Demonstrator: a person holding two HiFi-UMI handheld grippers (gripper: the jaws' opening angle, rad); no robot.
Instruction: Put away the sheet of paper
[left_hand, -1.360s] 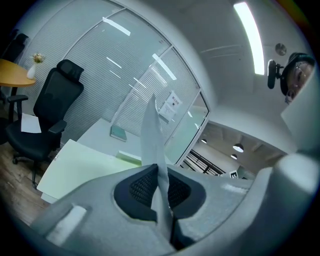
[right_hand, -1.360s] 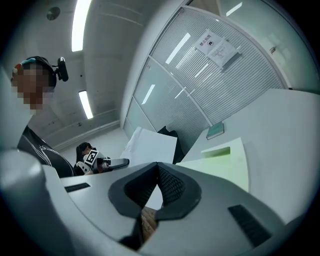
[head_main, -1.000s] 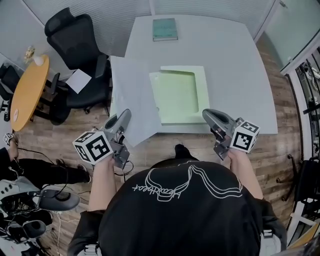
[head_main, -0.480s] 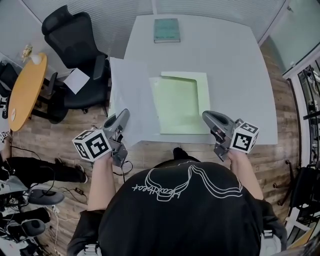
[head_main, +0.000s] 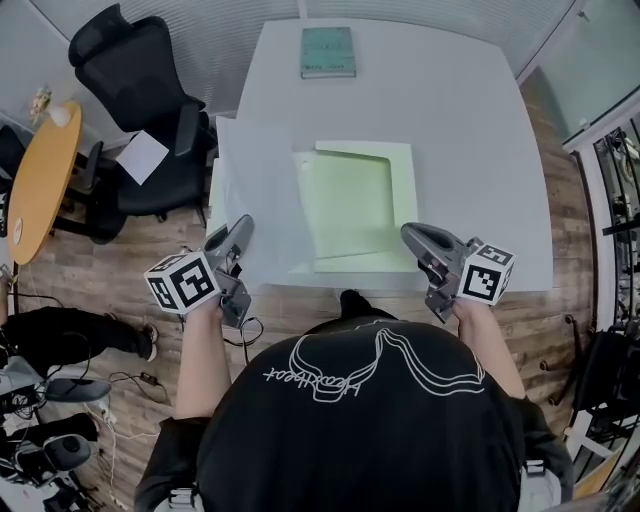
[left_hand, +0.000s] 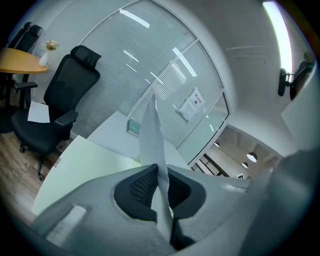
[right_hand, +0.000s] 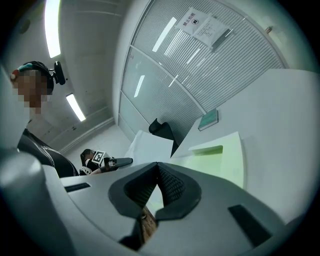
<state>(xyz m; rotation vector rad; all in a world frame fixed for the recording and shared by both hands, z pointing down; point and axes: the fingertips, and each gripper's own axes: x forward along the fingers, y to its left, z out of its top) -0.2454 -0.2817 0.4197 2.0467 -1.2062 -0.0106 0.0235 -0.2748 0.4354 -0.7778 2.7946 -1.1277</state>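
The pads (left_hand: 142, 186) of the left gripper (left_hand: 160, 186) are pressed together on the sheet of paper (head_main: 258, 195). In the left gripper view the sheet stands on its edge between them and rises as a thin, a little twisted strip. The jaws of the right gripper (right_hand: 157, 186) are also closed together. A pale green colour shows in the notch between its pads, but I cannot tell if an edge of the folder (head_main: 405, 200) is caught there.

The folder is pale green and lies flat on the white table (head_main: 450, 130), close to the near edge. The sheet is outside of it, on its left side, and the right border of the sheet lies over the left edge of the folder.

The left hand (head_main: 203, 308) holds its gripper at the near left corner of the table, pointing forward and slightly downward, with the marker cube (head_main: 183, 283) toward the person. The right hand (head_main: 468, 308) holds its gripper at the near edge of the table. It points inward, to the near right corner of the folder. Both forearms are stretched forward from the body.

The sheet is white and plain. It is pinched near its near left part, and its left side hangs out over the table's left edge. A green book (head_main: 328, 52) lies at the far edge of the table, well apart from the sheet.
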